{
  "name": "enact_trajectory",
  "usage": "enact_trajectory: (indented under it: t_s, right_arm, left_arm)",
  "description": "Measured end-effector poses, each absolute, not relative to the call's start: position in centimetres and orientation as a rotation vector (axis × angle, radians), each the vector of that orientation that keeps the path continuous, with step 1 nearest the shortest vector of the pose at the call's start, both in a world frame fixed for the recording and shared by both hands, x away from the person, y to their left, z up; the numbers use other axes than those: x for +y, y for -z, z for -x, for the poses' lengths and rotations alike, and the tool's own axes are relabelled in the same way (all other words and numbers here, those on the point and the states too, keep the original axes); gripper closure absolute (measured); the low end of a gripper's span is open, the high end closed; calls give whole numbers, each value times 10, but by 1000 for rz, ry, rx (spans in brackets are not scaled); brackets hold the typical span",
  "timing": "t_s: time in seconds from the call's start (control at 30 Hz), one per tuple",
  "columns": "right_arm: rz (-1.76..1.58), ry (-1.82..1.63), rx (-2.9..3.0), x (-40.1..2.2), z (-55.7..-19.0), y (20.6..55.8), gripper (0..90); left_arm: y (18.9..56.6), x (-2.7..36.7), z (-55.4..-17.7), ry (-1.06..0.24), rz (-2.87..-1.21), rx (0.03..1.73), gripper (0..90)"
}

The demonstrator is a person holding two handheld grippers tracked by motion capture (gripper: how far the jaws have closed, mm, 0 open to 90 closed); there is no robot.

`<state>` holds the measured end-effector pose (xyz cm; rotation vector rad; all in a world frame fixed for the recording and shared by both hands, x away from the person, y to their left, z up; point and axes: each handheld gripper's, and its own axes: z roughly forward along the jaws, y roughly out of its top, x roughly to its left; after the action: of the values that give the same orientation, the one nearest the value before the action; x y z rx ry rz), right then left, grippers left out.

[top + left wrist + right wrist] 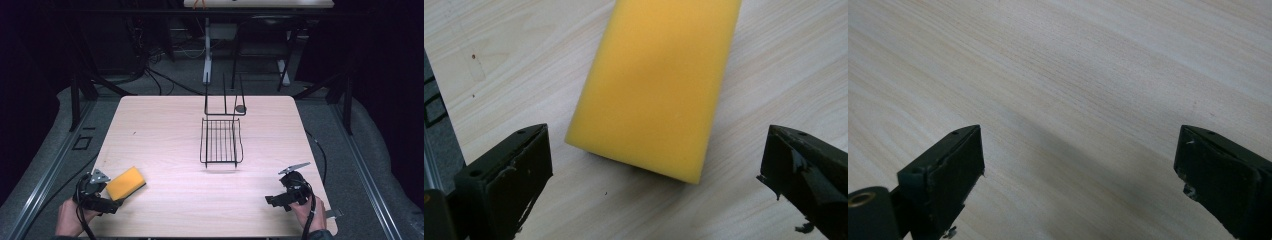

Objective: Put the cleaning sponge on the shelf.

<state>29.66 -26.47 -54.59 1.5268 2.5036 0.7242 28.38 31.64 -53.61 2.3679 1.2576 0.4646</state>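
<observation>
A yellow sponge point(126, 182) lies flat on the wooden table point(165, 125) near its front left corner. My left gripper point(107, 202) sits just in front of it, held by a hand at the table's edge. In the left gripper view the sponge point(659, 85) lies ahead of the wide-open jaws, its near end just short of the fingertips point(526, 155), untouched. My right gripper point(275, 201) rests near the front right, pointing left. Its jaws stand wide open over bare wood, with the fingertips point(955, 160) far apart and nothing between them.
A black wire rack point(221, 141) stands at the table's middle, with an upright wire frame point(225, 97) and a small dark round piece point(241, 108) behind it. Dark stands and cables lie beyond the far edge. Grey floor borders both sides.
</observation>
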Motion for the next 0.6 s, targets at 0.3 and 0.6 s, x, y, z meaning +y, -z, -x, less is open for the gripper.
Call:
enact_trajectory:
  t_s: [0.3,0.6]
  right_arm:
    - [-1509,-732,2510,-263,-297,547,60]
    - [-1485,-731,2545,-259,-299,548,72]
  left_arm:
    - [526,309,-288,-486,-2458,1233,3]
    - [521,308,-304,-470,-2498,1199,2]
